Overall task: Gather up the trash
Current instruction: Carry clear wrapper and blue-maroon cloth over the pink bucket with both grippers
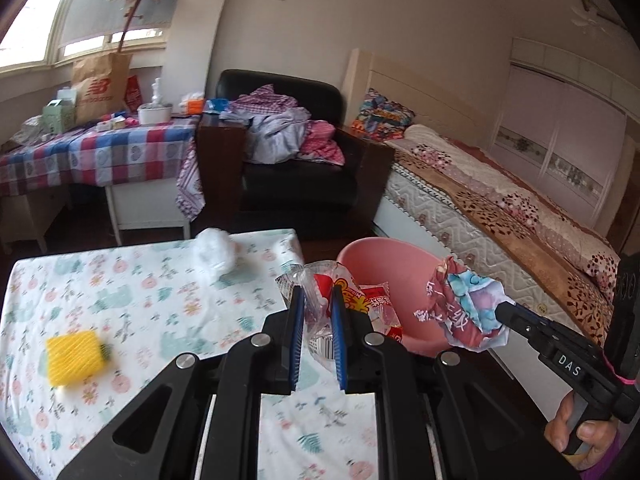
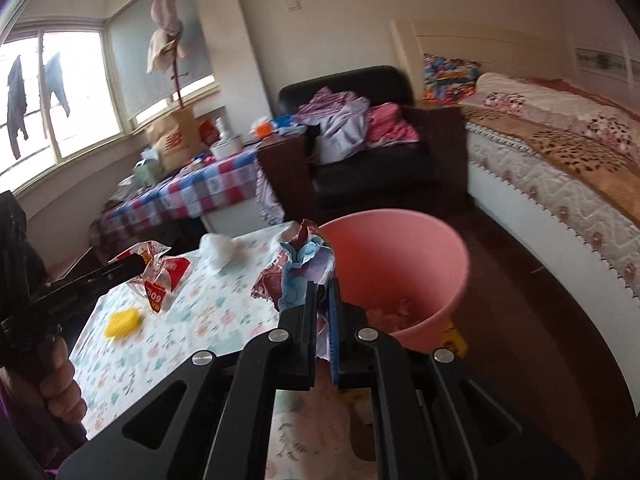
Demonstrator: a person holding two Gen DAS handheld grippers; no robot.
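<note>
Beside the pink bin point(image 1: 384, 256), left gripper point(image 1: 316, 300) clamping clear wrapper point(image 1: 360, 300), right gripper point(image 2: 323, 294) (marked "DAS") pinching crumpled wrapper point(image 2: 300, 268).

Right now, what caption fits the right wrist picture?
Right gripper carries a crumpled wrapper toward the pink bin.

Pink bin point(image 2: 420, 248) – smooth plastic; wrapper point(image 1: 352, 300) – glossy, crinkled film.

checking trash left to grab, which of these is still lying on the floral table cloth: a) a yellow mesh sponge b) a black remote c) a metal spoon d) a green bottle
a, the yellow mesh sponge lies on the floral table cloth, while the clear red-printed wrapper and the crumpled colourful wrapper are already gripped near the pink bin.
</note>
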